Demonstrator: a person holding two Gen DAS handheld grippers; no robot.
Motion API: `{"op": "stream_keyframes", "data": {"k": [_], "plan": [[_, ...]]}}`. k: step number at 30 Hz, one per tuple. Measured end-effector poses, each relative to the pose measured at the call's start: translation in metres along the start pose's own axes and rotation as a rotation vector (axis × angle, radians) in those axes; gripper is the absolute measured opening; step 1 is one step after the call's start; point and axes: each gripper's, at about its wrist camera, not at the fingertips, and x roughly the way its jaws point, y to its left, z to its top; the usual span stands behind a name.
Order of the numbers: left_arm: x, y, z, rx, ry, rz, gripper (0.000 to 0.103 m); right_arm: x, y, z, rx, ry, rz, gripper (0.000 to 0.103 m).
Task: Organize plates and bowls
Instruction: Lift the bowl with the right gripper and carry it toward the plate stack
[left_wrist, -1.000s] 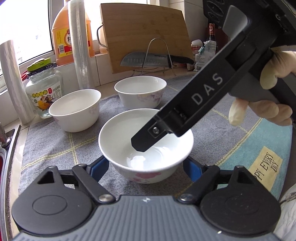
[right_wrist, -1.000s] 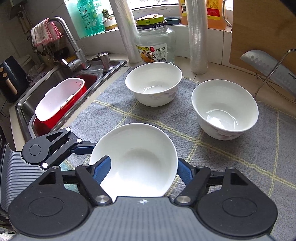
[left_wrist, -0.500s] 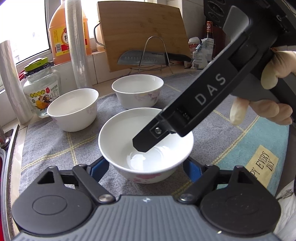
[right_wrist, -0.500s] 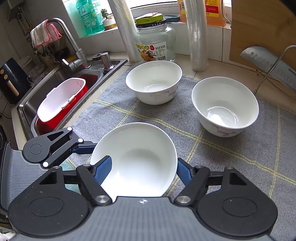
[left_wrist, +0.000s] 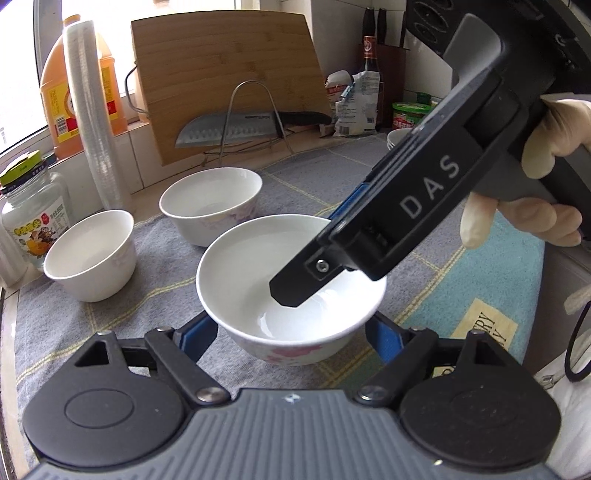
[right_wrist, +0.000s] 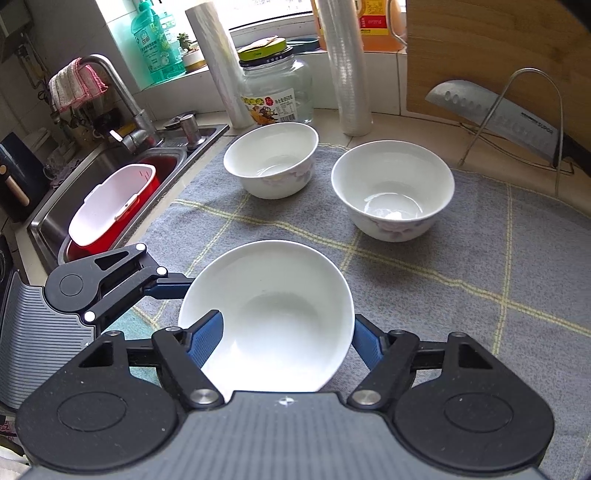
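A white bowl with pink flowers (left_wrist: 291, 288) is gripped from two sides. My left gripper (left_wrist: 290, 334) is shut on it, with its blue pads (left_wrist: 199, 332) against the bowl's left and right walls. My right gripper (left_wrist: 317, 256) reaches in from the upper right with one finger (left_wrist: 291, 291) over the bowl's inside. In the right wrist view the same bowl (right_wrist: 269, 314) sits between the pads of the right gripper (right_wrist: 286, 341), which is shut on it. A left gripper finger (right_wrist: 166, 288) meets its left side. Two more white bowls (right_wrist: 271, 158) (right_wrist: 393, 188) stand on the grey checked mat (right_wrist: 480, 277).
A sink (right_wrist: 110, 166) with a red and white basin (right_wrist: 110, 206) lies left of the mat. A glass jar (right_wrist: 275, 92), two film rolls (right_wrist: 347, 74), a cutting board (left_wrist: 221, 74) and a knife on a wire rack (left_wrist: 236, 129) line the back. More white dishes (left_wrist: 397, 136) stand far right.
Both grippers have moved to the right together with the bowl between them. The two standing bowls and the jar have slid leftward in both views. Neither grip has changed.
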Motion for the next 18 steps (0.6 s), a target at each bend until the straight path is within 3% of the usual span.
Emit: {"op": "stream_keyframes", "data": {"k": [18], "plan": [[0.055,-0.041,0.047,0.087,-0.036,-0.157,0.086,-0.047,-0.070,-0.028,0.109,-0.040,-0.155,0.080]]}}
